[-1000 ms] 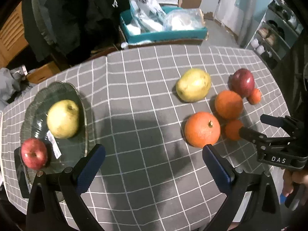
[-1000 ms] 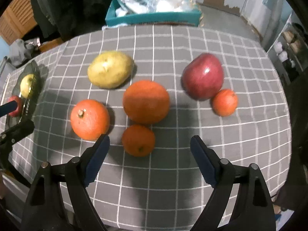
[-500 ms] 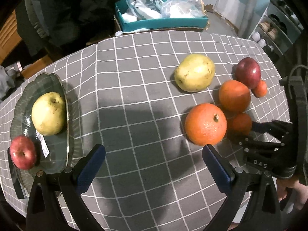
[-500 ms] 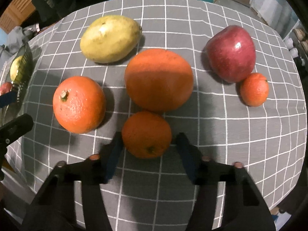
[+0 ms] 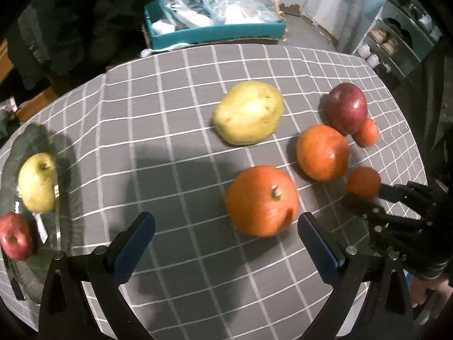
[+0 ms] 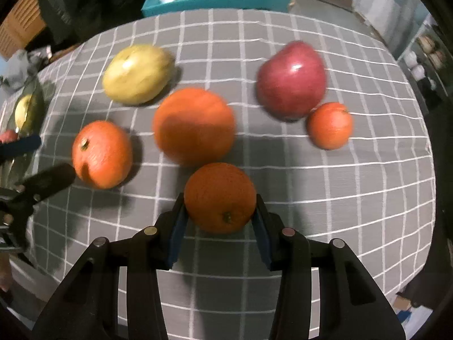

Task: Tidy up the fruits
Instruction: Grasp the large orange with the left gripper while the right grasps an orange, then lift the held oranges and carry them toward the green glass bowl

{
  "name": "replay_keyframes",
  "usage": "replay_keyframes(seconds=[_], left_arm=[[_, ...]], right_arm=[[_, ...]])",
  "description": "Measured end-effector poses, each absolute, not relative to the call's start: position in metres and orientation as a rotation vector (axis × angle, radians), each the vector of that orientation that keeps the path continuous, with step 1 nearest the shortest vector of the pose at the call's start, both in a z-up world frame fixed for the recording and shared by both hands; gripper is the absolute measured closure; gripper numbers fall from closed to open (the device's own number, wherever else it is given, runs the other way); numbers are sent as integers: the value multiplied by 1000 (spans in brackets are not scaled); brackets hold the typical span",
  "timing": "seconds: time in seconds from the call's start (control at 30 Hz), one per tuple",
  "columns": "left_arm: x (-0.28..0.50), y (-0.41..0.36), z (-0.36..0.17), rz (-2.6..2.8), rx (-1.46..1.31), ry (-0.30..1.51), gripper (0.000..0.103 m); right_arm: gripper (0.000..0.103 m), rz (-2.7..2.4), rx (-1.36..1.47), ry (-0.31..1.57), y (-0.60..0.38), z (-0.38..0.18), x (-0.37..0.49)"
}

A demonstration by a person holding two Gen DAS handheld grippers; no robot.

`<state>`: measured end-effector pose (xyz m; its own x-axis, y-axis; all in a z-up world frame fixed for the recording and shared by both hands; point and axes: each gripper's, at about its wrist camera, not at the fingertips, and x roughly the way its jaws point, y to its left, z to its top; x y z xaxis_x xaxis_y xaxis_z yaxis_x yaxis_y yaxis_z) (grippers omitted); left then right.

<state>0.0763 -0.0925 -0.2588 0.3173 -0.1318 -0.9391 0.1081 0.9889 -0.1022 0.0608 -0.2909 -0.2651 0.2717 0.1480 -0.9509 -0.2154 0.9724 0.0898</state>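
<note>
My right gripper (image 6: pixel 220 212) is shut on a small orange (image 6: pixel 220 197) that rests on the grey checked cloth; the same small orange (image 5: pixel 363 182) shows between that gripper's dark fingers in the left wrist view. My left gripper (image 5: pixel 226 236) is open just in front of a stemmed orange (image 5: pixel 262 199). Behind lie a large orange (image 6: pixel 194 126), a yellow pear (image 6: pixel 138 74), a red apple (image 6: pixel 291 80) and a tiny orange (image 6: pixel 329 124). A glass plate (image 5: pixel 17 266) at the far left holds a yellow apple (image 5: pixel 37 182) and a small red apple (image 5: pixel 15 236).
A teal box (image 5: pixel 215 32) with plastic bags stands beyond the table's far edge. Dark clothing hangs at the back left. Shelves (image 5: pixel 396 36) stand at the right. Bare cloth lies between the plate and the fruit group.
My right gripper moved forward onto the small orange and shut on it. My left gripper moved right, nearer the stemmed orange, with its jaws still wide apart.
</note>
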Motion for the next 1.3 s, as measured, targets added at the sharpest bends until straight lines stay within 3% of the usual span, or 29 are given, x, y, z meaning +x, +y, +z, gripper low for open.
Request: replay_keyframes(seconds=[0.5, 0.6, 0.67, 0.73, 0.83, 1.3], left_arm=[[94, -117, -291, -199, -50, 1303, 2], [95, -118, -294, -219, -62, 1313, 11], [96, -119, -297, -227, -65, 1327, 23], [95, -120, -298, -230, -51, 1322, 24], [95, -122, -296, -250, -48, 1323, 36], [82, -107, -255, -214, -55, 1217, 37]], right_arm=[[60, 181, 2, 1242, -326, -257, 77], [60, 188, 5, 1234, -321, -254, 79], [60, 191, 3, 1231, -314, -255, 81], [60, 194, 0, 1227, -309, -254, 82], [60, 195, -5, 1222, -308, -253, 82], [60, 187, -40, 1155, -302, -230, 81]])
